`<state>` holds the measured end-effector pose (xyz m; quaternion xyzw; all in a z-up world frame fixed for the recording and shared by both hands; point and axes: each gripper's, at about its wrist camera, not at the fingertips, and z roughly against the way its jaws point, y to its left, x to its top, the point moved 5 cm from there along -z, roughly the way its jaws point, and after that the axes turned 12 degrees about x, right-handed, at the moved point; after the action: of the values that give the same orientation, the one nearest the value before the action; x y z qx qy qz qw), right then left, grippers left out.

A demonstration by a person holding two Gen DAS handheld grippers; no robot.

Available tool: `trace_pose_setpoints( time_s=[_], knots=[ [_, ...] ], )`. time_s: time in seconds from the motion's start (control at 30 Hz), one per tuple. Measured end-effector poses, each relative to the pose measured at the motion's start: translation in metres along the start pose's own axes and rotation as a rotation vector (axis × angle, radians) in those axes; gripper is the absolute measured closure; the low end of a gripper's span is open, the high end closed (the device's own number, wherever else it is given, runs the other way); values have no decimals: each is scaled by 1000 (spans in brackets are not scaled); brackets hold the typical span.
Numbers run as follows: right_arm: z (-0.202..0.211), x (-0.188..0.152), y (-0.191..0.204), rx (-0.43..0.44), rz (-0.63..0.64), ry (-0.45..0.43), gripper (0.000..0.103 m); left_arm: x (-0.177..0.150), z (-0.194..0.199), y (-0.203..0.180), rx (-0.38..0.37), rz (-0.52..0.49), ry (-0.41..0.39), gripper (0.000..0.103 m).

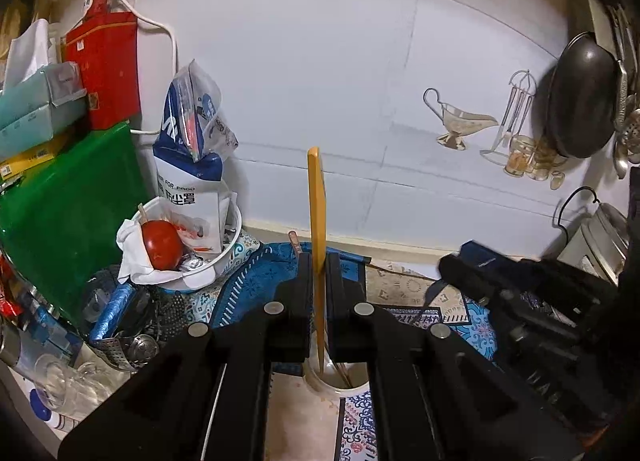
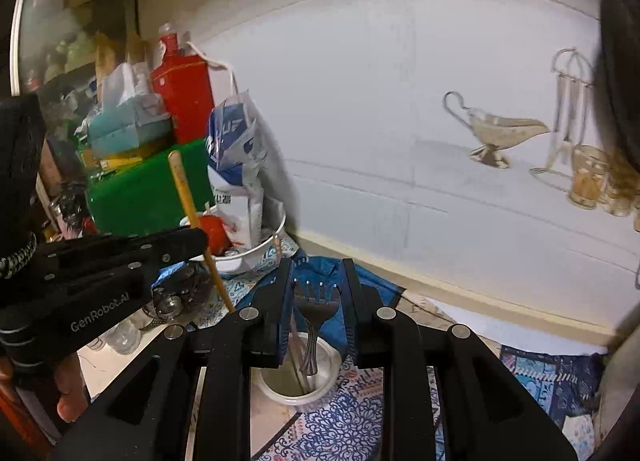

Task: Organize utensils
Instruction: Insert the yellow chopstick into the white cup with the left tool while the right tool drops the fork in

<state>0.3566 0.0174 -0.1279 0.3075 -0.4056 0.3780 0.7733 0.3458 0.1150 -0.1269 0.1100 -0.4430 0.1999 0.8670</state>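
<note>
The left gripper is clamped on a flat yellow spatula, which stands nearly upright with its lower tip dipping into the white cup on the patterned cloth. The right gripper hovers over the same cup, and its fingers stand apart on either side of the forks that sit head-up in the cup; I cannot tell whether the pads touch them.

The spatula looks thin, stiff and light (probably plastic or wood), so a pinch across its flat faces near the middle, as now, should keep it from swinging. The forks are metal, rigid and likely slick, and several together may fan or slide; taking them at the necks just under the tines seems the steadiest hold. The cup is light and could tip if a handle levers against its rim.
</note>
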Motion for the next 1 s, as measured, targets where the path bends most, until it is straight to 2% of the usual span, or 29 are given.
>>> trace_pose_setpoints(
  time_s=[0.2,0.57,1.0],
  knots=[
    [-26,-15,-5,13,5,63,82,-11,-19,-7,16,-15,32,99],
    [-60,-39,-26,42,-21,179,82,-39,-63,-10,33,-29,144,99],
    [-79,-54,-35,73,-63,258,82,-48,-81,-10,53,-47,204,99]
  ],
)
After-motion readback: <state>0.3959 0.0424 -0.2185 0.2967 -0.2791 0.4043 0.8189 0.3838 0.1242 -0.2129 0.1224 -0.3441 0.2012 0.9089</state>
